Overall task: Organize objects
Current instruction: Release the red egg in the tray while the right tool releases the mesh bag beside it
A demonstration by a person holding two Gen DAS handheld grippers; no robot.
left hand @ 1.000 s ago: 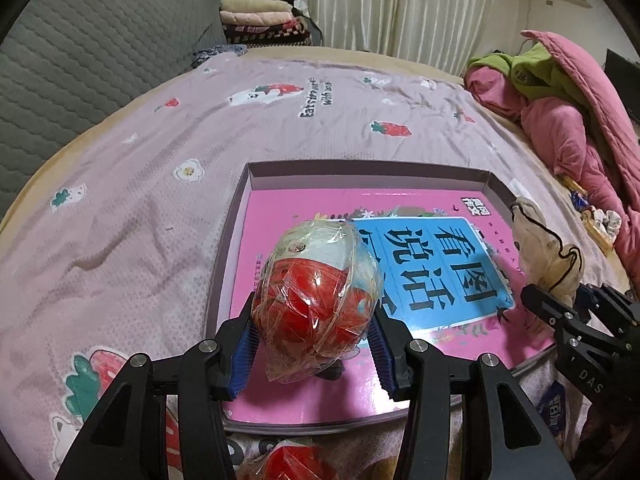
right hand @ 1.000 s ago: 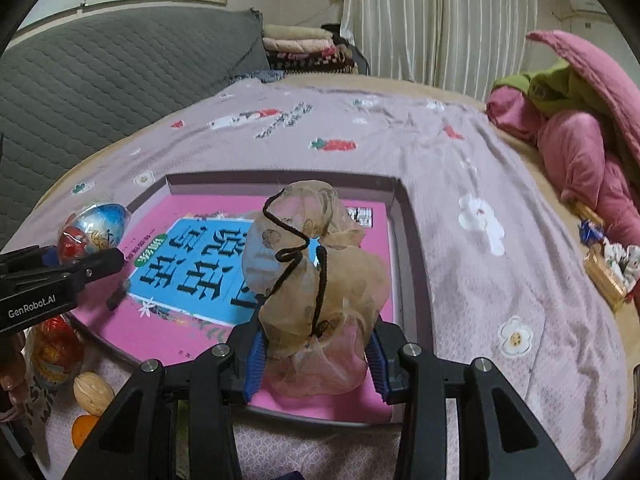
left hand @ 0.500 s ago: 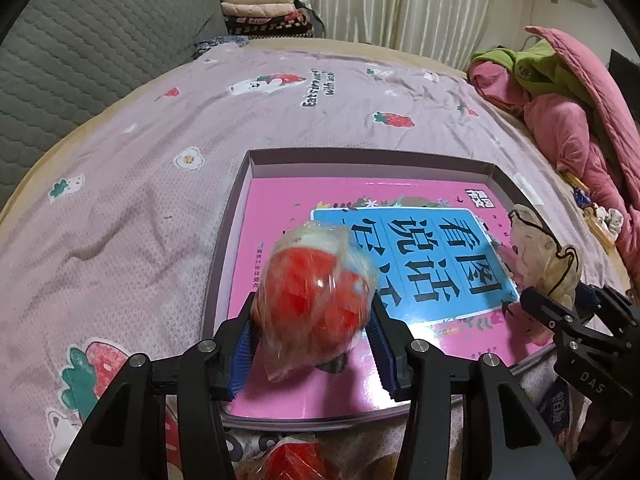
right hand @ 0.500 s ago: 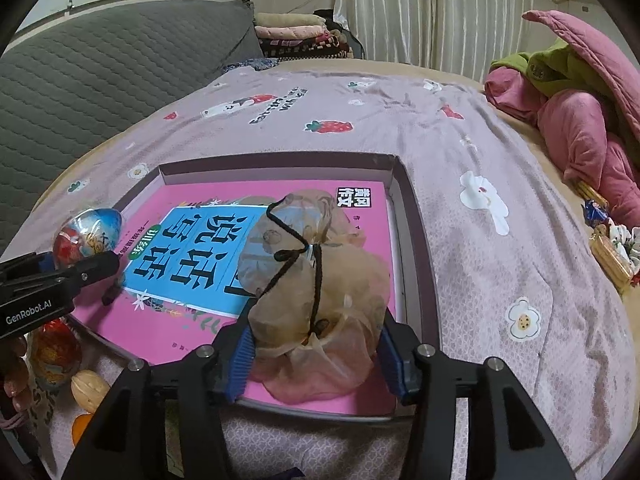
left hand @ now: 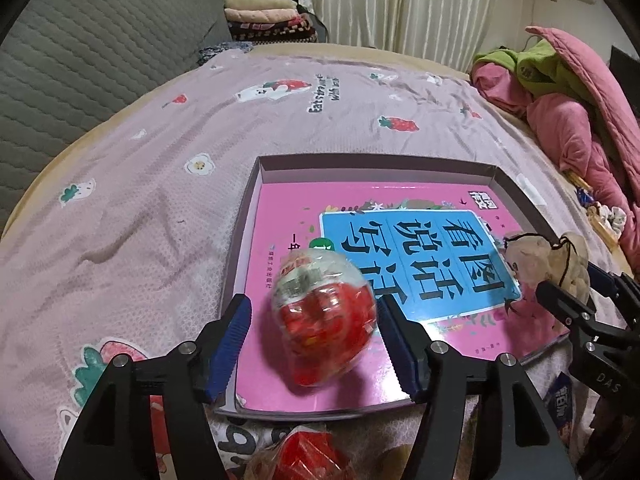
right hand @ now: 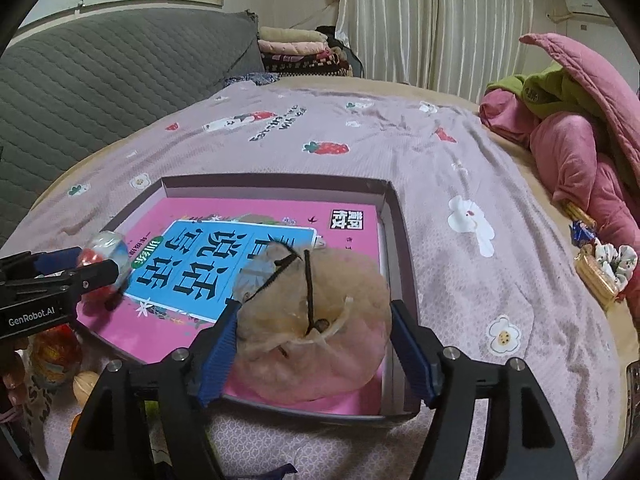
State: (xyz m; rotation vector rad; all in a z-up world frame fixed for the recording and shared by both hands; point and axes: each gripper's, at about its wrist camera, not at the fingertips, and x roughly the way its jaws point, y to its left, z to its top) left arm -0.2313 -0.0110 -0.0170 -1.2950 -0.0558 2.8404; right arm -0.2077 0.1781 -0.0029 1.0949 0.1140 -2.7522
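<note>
A red and white toy egg in clear wrap [left hand: 324,312] lies blurred on the pink book [left hand: 288,208] inside the shallow mauve box [left hand: 360,160]. My left gripper [left hand: 316,344] straddles it. Its jaws are opening, and the left pad stands clear of the egg. A beige mesh drawstring pouch [right hand: 316,312] has slumped onto the same book [right hand: 240,208] near the box's right wall [right hand: 396,240]. My right gripper [right hand: 316,356] is around it with jaws opening and pads no longer squeezing. Each view shows the other gripper at its edge.
A second wrapped red egg [left hand: 308,456] and a walnut [right hand: 86,384] lie on the bedsheet in front of the box. Pink and green bedding [left hand: 580,120] is piled at the right, with snack packets [right hand: 596,272] beside it. A grey quilted headboard [left hand: 80,60] rises at left.
Both pairs of jaws have spread apart. The egg has dropped and tipped onto the book. The pouch has sagged from an upright bundle into a flat heap in the box.
</note>
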